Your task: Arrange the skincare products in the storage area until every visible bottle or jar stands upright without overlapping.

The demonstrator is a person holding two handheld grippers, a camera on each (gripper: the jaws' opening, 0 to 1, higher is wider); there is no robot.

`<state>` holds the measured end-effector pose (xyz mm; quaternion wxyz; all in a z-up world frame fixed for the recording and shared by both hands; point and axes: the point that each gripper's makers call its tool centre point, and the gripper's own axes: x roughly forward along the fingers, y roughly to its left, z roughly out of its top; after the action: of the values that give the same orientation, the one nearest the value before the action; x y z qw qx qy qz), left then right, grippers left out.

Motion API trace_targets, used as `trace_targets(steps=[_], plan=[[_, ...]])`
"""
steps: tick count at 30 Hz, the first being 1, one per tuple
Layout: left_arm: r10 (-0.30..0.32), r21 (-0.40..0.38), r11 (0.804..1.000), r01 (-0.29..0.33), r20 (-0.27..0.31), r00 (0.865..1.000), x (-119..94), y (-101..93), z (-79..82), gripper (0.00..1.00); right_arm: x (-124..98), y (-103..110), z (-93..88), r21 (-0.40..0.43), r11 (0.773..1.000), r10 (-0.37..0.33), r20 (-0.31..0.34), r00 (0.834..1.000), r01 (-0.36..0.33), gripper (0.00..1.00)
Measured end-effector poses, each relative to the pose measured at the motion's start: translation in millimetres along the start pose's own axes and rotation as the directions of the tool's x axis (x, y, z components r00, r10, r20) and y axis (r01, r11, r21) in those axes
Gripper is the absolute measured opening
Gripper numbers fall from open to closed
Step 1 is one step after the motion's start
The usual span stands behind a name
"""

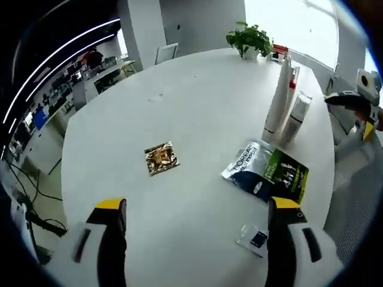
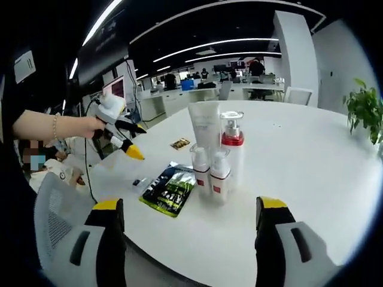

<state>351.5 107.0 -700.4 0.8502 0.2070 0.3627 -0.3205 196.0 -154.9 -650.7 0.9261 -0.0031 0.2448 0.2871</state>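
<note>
A cluster of skincare bottles stands upright near the table's edge. It holds a tall white tube, a pump bottle with a red collar and two small red-banded bottles. In the left gripper view the tube and a silvery bottle stand at the upper right. My right gripper is open in front of the cluster, holding nothing. My left gripper hangs open above the table, also seen as the left gripper held by a hand off the table's left edge.
On the white round table lie a dark green-and-blue packet, a gold sachet and a small clear sachet. A potted plant stands at the far edge. A grey chair back sits beside the table.
</note>
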Motion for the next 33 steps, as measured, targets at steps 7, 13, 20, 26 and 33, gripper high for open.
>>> trace_targets(steps=[7, 13, 20, 26, 33], plan=[[-0.024, 0.025, 0.999, 0.025, -0.005, 1.000, 16.8, 14.5, 13.8, 0.96, 0.3, -1.9, -2.6, 0.013, 1.000, -0.008, -0.013, 1.000, 0.008, 0.91], [-0.064, 0.062, 0.996, 0.064, -0.009, 0.998, 35.4, 24.6, 21.9, 0.92, 1.0, -4.6, -4.4, 0.021, 1.000, -0.009, -0.019, 1.000, 0.009, 0.91], [-0.110, 0.127, 0.986, 0.112, -0.026, 0.994, 60.8, 35.8, 34.7, 0.91, 2.8, -6.0, -6.6, 0.015, 1.000, -0.008, -0.025, 1.000, 0.009, 0.92], [-0.169, 0.175, 0.969, 0.174, -0.045, 0.985, 70.3, 32.6, 38.5, 0.92, 3.5, -8.3, -8.3, 0.032, 0.999, -0.016, -0.034, 0.999, 0.017, 0.92], [-0.188, 0.217, 0.955, 0.201, -0.080, 0.979, 88.5, 46.7, 41.7, 0.90, 4.1, -7.9, -10.9, 0.034, 0.999, -0.020, -0.054, 0.998, 0.021, 0.91]])
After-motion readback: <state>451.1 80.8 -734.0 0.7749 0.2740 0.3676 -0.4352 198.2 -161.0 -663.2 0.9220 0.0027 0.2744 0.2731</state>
